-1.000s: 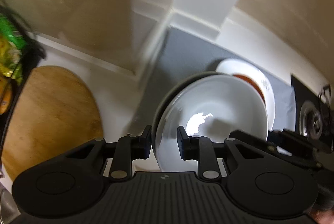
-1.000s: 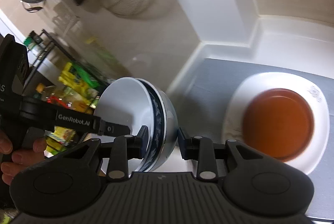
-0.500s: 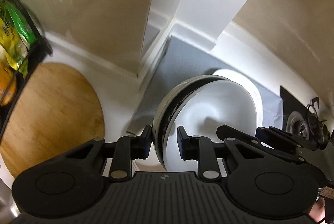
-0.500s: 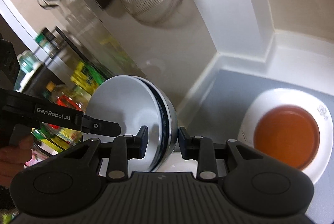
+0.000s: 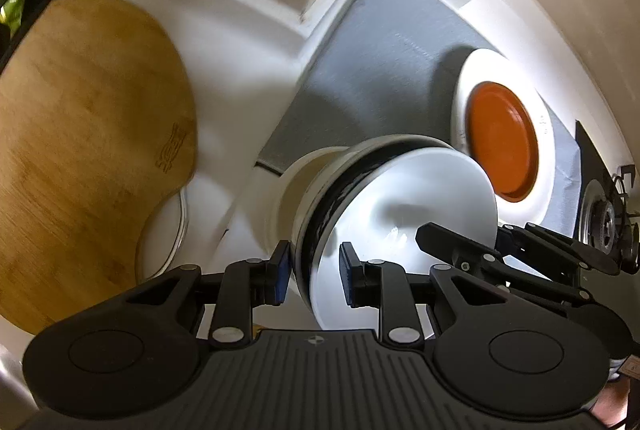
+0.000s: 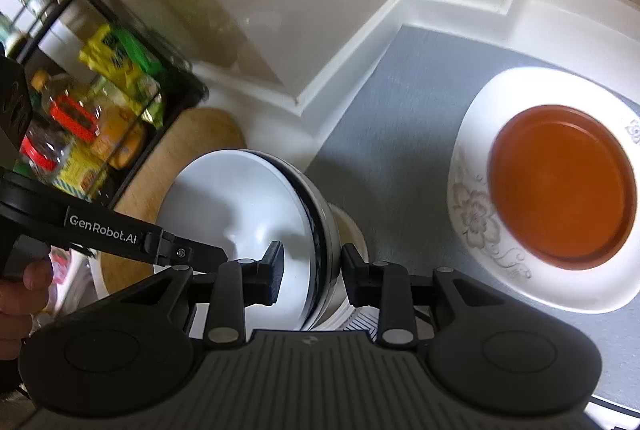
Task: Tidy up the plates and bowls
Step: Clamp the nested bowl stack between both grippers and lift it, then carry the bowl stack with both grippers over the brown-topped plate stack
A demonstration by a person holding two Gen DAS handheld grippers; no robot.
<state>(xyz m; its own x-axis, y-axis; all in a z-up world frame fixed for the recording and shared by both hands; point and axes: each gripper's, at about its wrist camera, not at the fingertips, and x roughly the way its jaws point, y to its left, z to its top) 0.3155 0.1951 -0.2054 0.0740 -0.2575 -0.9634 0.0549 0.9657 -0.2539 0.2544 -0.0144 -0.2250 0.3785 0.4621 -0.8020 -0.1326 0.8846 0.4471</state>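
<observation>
A stack of nested bowls, white inside with a dark blue band, is held tilted between both grippers above the counter edge. My left gripper is shut on the stack's near rim. My right gripper is shut on the opposite rim of the bowls. The right gripper's arm shows in the left wrist view. An orange plate lies on a white flower-patterned plate on the grey mat; both plates also show in the left wrist view.
A round wooden board lies on the white counter at left, over a glass lid. A black rack with packets and bottles stands by the wall. A stove burner is at far right.
Both grippers with the bowl stack have tilted down and drawn back from the mat toward the counter edge. The orange and white plates now show fully, uncovered by the bowls.
</observation>
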